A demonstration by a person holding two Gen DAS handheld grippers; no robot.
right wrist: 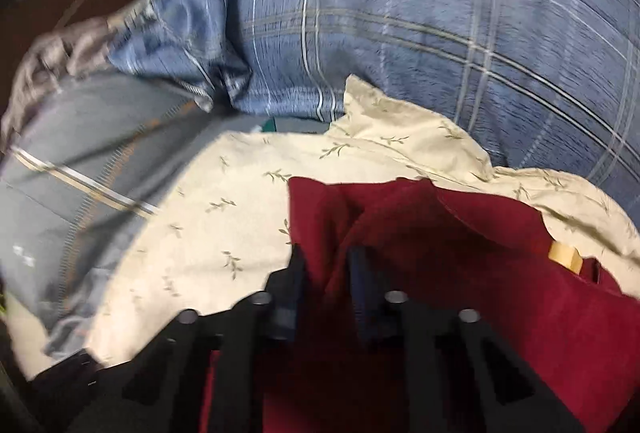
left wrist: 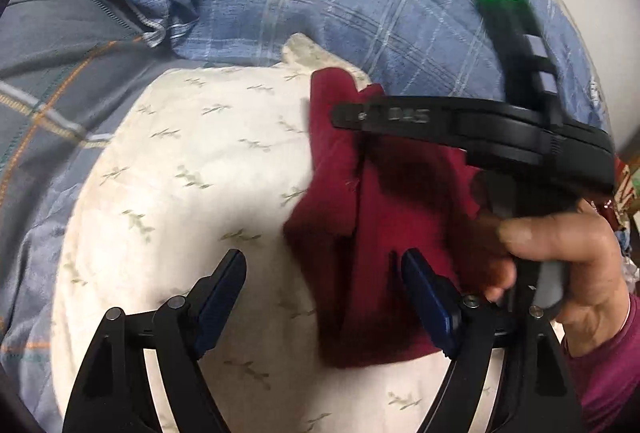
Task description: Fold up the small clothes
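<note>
Right wrist: right claw (right wrist: 326, 269) pinched on red garment (right wrist: 500, 273).

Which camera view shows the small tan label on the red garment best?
The right wrist view: the tan label sits plainly on the red garment near its right edge. In the left wrist view the garment shows, but no label.

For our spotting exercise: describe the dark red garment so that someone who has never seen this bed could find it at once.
Start at the blue plaid quilt that covers the bed, then drop to the cream leaf-print cloth spread over it. On that cloth's right part lies the dark red garment, pinched by the right claw. It is the only plain, unpatterned fabric, with a small tan tag.
</note>
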